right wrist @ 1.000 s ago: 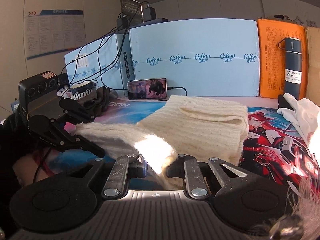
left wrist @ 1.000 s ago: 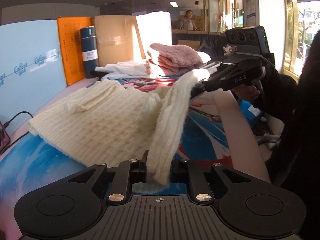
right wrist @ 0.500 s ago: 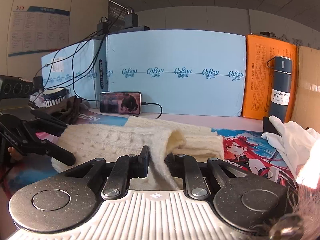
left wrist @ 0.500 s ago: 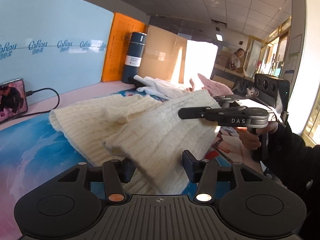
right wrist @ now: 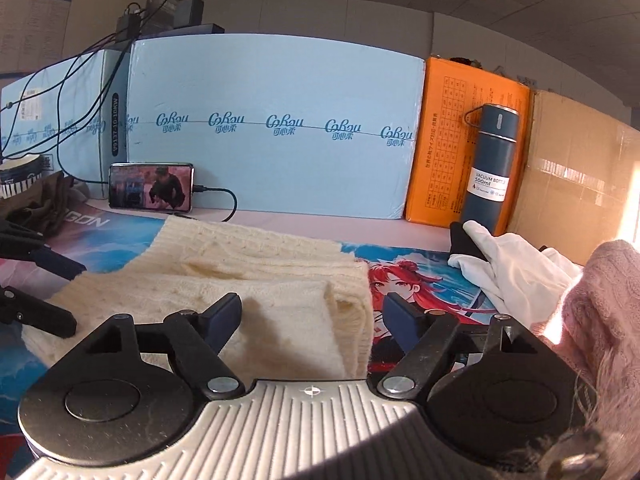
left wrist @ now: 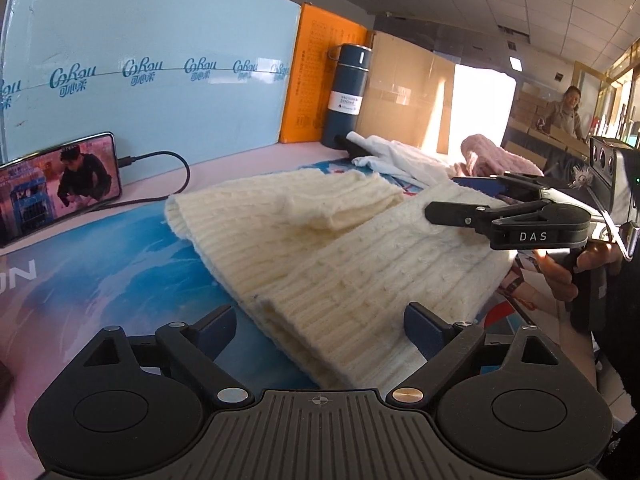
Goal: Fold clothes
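Now both hand-held grippers' jaws are opening, releasing the cream sweater (left wrist: pixel 352 264).

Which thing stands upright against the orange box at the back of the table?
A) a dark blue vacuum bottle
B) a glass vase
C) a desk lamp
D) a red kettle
A: a dark blue vacuum bottle with a white label stands upright in front of the orange box, behind the white garment.

The left hand-held gripper (left wrist: pixel 318 330) was matte black plastic with a ribbed deck, round side discs and dark blue finger pads (left wrist: pixel 218 330). The right hand-held gripper (right wrist: pixel 314 318) had a pale ribbed deck (lettered "DAS" on its arm). A dark sleeve (left wrist: pixel 624 344) showed.
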`<state>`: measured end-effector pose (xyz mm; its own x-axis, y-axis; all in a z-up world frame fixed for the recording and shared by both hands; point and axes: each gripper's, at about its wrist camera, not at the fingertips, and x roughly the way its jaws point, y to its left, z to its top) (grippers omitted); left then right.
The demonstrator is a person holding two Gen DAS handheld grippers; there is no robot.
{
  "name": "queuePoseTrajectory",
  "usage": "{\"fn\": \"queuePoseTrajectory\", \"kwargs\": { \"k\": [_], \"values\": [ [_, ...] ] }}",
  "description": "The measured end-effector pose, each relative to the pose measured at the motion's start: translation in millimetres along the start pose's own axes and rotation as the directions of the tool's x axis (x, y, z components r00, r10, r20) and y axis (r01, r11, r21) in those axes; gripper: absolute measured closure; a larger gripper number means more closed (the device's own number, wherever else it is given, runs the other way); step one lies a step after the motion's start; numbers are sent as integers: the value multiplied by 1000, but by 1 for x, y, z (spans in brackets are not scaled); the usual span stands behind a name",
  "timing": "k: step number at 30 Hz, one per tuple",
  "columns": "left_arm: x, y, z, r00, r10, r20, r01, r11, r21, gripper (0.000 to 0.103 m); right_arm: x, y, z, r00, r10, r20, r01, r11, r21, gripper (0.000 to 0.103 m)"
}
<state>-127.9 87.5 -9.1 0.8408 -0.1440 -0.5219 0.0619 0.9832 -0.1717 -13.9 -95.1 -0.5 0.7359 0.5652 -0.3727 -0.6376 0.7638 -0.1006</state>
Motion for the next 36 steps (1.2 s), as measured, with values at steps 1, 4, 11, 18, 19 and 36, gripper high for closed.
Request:
{"fn": "queuePoseTrajectory", "kwargs": {
  "k": [1,4,11,18,19,36],
  "values": [
    [0,1,0,1000,0,-2,0,1000,-2,9,-1,-2,0,1000,-21,4,21,1000,7,22],
    [2,1,0,1000,6,-9,-6,1000,-5,8,11,-6,-3,995,-83,-61,84,996,9,19],
    [-1,-1,0,1000,8,5,-8,1000,3,8,18,0,-7,985,-141,-97,137,989,-49,17],
    [-7,-4,1,999,-20,42,19,1000,20,8,-37,-5,-7,989,-80,126,90,993,-78,5],
    [-7,-5,1,999,-25,47,24,999,24,8,-45,-4,-8,990,-49,135,64,992,-107,3],
    [-4,-57,-1,997,-74,12,65,936,347,7,-32,14,-20,924,352,-149,-381,873,-303,3]
  ]
}}
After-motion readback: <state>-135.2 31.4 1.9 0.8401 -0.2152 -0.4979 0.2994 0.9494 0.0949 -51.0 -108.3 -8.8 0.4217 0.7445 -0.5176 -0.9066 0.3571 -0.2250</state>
